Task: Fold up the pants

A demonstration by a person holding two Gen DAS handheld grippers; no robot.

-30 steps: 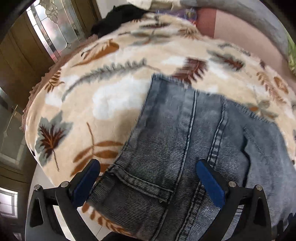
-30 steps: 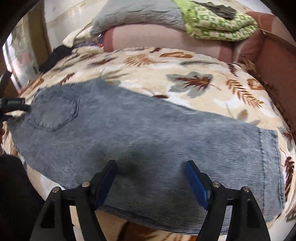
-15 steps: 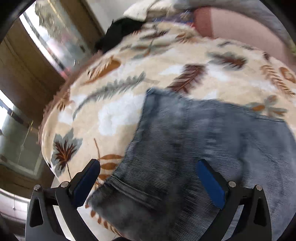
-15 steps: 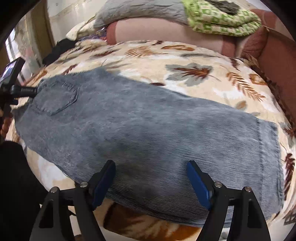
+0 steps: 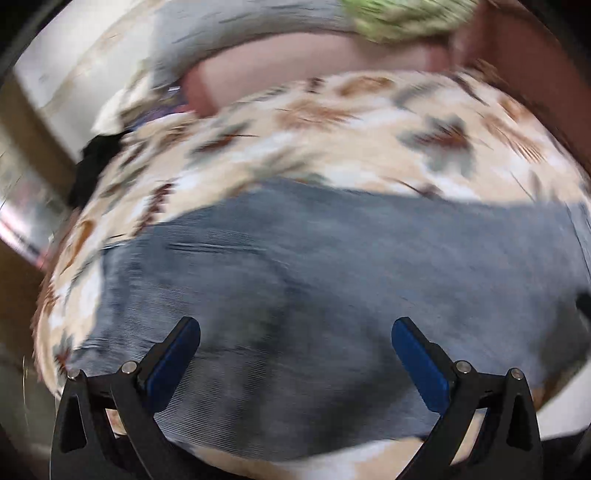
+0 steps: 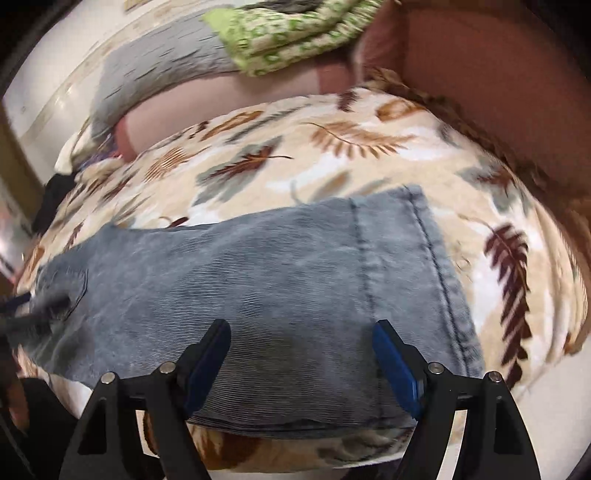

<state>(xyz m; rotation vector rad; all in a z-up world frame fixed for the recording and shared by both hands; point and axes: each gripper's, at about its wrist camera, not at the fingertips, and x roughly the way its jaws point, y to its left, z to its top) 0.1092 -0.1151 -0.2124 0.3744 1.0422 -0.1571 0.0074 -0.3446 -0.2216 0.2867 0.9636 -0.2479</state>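
Grey-blue denim pants (image 6: 258, 273) lie flat and lengthwise across a leaf-patterned blanket (image 6: 332, 155). Their hem (image 6: 424, 258) is at the right in the right wrist view, and a back pocket (image 6: 70, 291) sits at the far left. My right gripper (image 6: 301, 330) hangs open above the lower leg, nothing between its blue pads. In the blurred left wrist view the pants (image 5: 332, 266) fill the middle, and my left gripper (image 5: 295, 328) is open above them, holding nothing. The left gripper also shows as a dark blur (image 6: 33, 314) at the pocket end.
A pink bolster (image 6: 229, 99) lies along the far side of the blanket, with a grey quilt (image 6: 162, 66) and a green patterned blanket (image 6: 288, 33) on it. A reddish headboard (image 6: 498, 88) rises at the right. A black garment (image 5: 96, 166) lies at the far left corner.
Both views have swung right: the left one from the waistband and pocket to the pants' middle, the right one from mid-leg toward the hem. Both grippers stay open and empty.
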